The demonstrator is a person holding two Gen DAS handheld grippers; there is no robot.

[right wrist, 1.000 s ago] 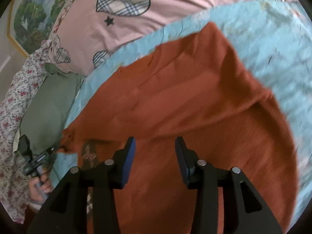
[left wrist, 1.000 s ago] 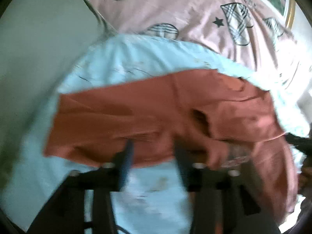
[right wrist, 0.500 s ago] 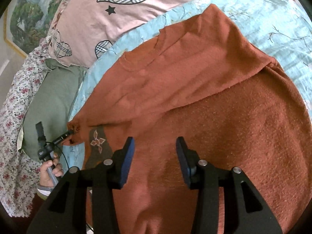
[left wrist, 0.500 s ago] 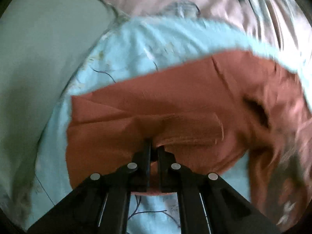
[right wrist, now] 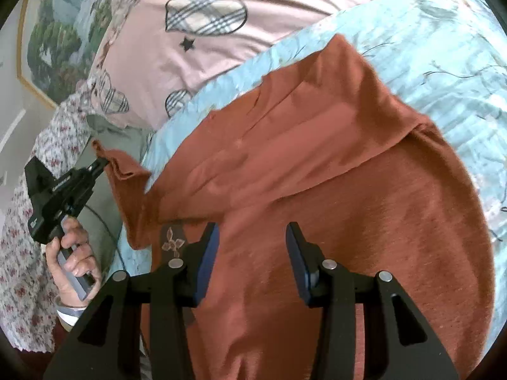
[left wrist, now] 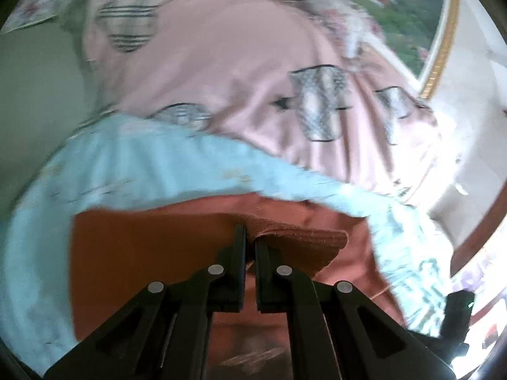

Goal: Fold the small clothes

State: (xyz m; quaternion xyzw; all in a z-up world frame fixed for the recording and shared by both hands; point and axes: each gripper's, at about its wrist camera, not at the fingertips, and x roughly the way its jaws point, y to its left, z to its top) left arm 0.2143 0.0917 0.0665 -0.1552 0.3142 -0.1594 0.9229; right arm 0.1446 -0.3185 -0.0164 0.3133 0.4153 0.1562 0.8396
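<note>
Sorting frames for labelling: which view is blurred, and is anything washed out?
Left wrist view: motion-smeared bedding, glare blown out at the right edge, though the left tongs stay sharp on the orange garment. Right wrist view: mostly crisp, evenly lit.

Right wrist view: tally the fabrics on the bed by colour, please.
Rust-orange garment: 1
Light blue printed quilt: 1
Pink bedding with plaid hearts: 1
Sage green pillow: 1
White floral sheet: 1
Total: 5
</note>
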